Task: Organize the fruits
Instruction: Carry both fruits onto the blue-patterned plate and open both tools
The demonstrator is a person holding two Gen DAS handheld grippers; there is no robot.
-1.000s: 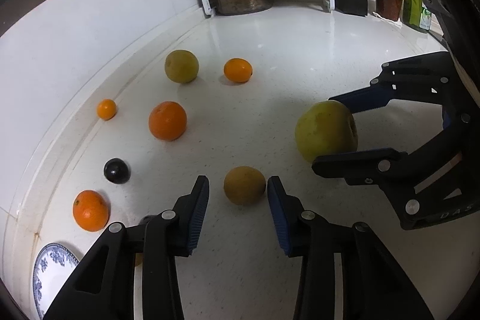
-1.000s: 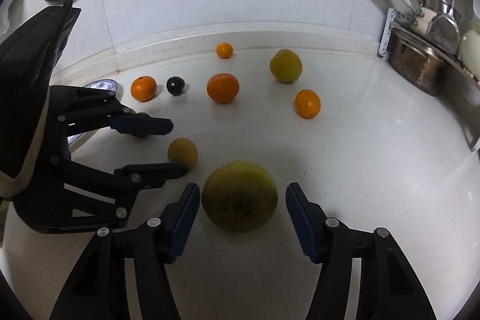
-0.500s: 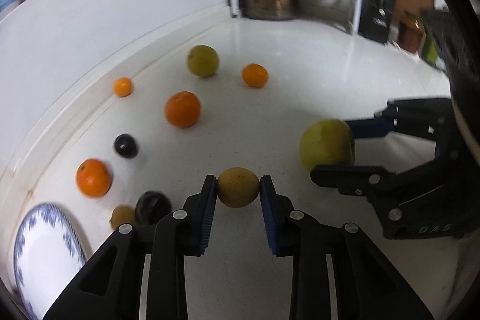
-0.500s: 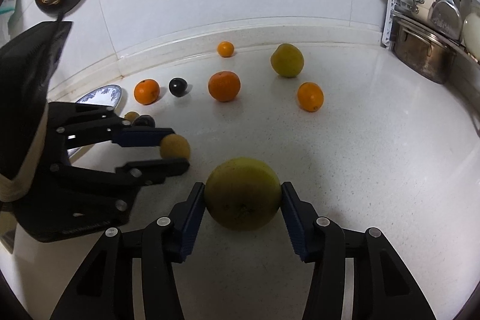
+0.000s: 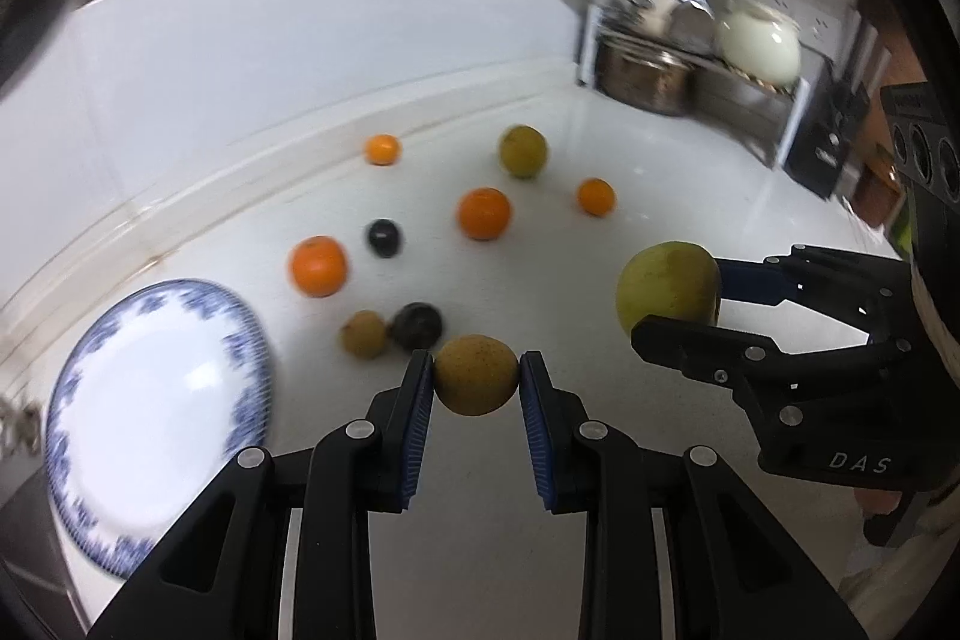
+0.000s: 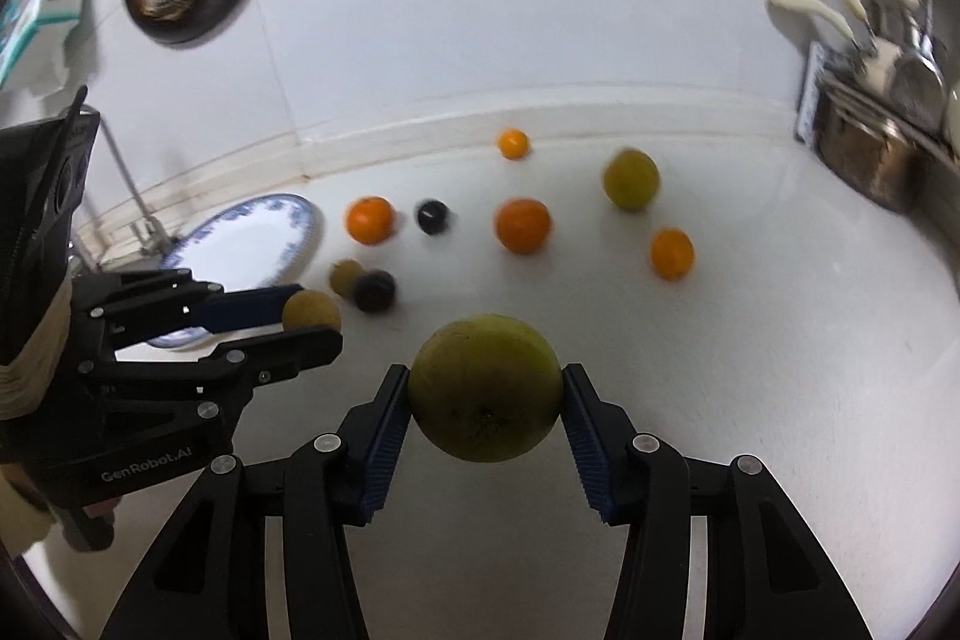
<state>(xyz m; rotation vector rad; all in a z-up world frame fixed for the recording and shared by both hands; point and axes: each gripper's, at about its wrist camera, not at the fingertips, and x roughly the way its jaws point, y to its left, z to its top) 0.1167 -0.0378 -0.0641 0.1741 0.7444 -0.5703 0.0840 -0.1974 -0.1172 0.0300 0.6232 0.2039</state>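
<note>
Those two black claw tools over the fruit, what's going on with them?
A person is sorting fruit on a white kitchen counter with a handheld gripper in each hand. The left gripper is clamped on a small brownish-yellow fruit; the right gripper is clamped on a large yellow-green fruit. A blue-rimmed plate sits empty at the left, and oranges, dark fruits and other small fruits lie loose on the counter.

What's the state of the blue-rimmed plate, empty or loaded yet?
Empty. The plate shows only bare white inside its blue rim; every fruit lies on the counter or sits in a gripper.
</note>
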